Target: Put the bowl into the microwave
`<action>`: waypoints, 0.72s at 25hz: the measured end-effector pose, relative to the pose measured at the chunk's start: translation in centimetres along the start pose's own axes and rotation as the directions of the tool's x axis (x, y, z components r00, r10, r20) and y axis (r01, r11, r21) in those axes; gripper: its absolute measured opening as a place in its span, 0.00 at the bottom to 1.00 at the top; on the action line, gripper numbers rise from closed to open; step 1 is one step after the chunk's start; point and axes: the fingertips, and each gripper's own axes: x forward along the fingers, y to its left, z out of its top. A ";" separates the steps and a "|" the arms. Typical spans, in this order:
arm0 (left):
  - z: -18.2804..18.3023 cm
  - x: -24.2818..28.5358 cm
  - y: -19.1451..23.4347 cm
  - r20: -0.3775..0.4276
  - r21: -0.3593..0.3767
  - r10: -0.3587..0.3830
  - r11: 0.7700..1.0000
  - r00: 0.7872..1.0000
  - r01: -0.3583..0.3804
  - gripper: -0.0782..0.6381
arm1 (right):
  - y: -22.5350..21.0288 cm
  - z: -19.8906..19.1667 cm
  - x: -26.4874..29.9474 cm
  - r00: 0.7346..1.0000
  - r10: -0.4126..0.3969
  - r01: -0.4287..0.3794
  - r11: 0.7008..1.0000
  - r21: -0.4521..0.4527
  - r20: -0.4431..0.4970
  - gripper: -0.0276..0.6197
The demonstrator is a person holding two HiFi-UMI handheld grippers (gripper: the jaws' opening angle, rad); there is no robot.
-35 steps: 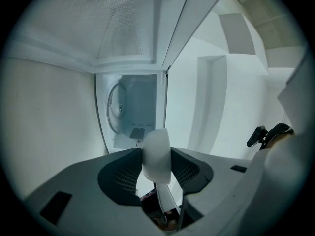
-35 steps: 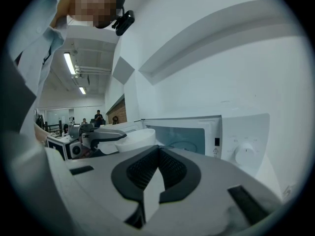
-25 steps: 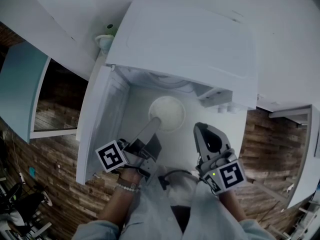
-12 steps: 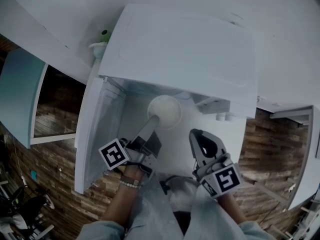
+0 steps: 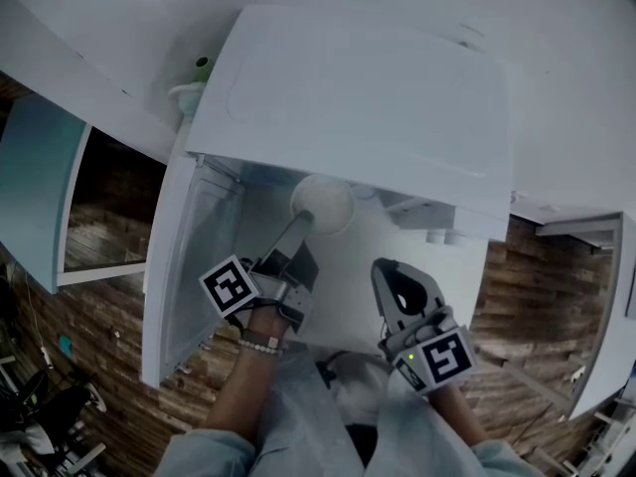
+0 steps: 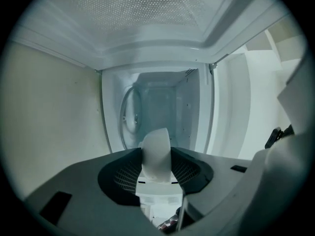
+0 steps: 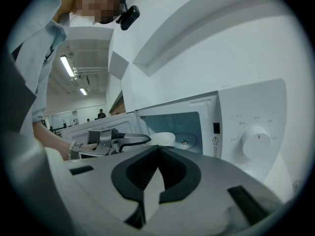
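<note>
- My left gripper [image 5: 301,227] is clamped on the rim of the white bowl [image 5: 326,202]; in the left gripper view the bowl's wall stands between the two pads.
- The bowl is at the mouth of the white microwave [image 5: 358,97], its far side just under the front edge of the oven's top. It sits towards the left side of the opening.
- I cannot tell whether the bowl rests on the oven floor or hangs above it.
- The left gripper view looks straight into the lit cavity [image 6: 162,107], past the bowl's edge.
- The microwave door [image 5: 184,266] is swung wide open on the left, beside my left hand [image 5: 260,324].
- My right gripper [image 5: 386,271] has its jaws pressed together with nothing between them. It is held in front of the oven's right half, apart from the bowl.
- The right gripper view shows the control panel with its round dial [image 7: 256,136] to the right of the opening.
- The microwave stands on a white worktop [image 5: 556,87], its front facing the worktop's near edge.
</note>
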 end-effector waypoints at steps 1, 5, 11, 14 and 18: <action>0.1 0.2 0.2 0.001 -0.002 0.002 1.000 1.000 -0.002 0.36 | 0.0 -0.1 0.1 1.000 0.000 0.000 1.000 0.000 -0.002 0.04; 0.5 1.1 1.0 0.008 -0.002 0.017 1.000 1.000 -0.017 0.36 | 0.0 -0.6 0.2 1.000 0.010 -0.010 1.000 -0.006 -0.017 0.04; 1.7 2.4 2.3 0.031 -0.002 0.061 0.998 0.998 -0.061 0.36 | -0.1 -1.0 0.6 0.999 0.017 -0.017 1.000 0.002 -0.034 0.04; 2.5 2.8 2.6 0.047 -0.001 0.070 0.998 0.996 -0.071 0.36 | 0.1 -0.9 0.8 0.999 0.026 -0.026 1.000 -0.002 -0.030 0.04; 3.2 3.5 3.2 0.058 0.007 0.086 0.996 0.995 -0.087 0.36 | 0.1 -0.9 0.8 0.999 0.029 -0.030 1.000 -0.007 -0.034 0.04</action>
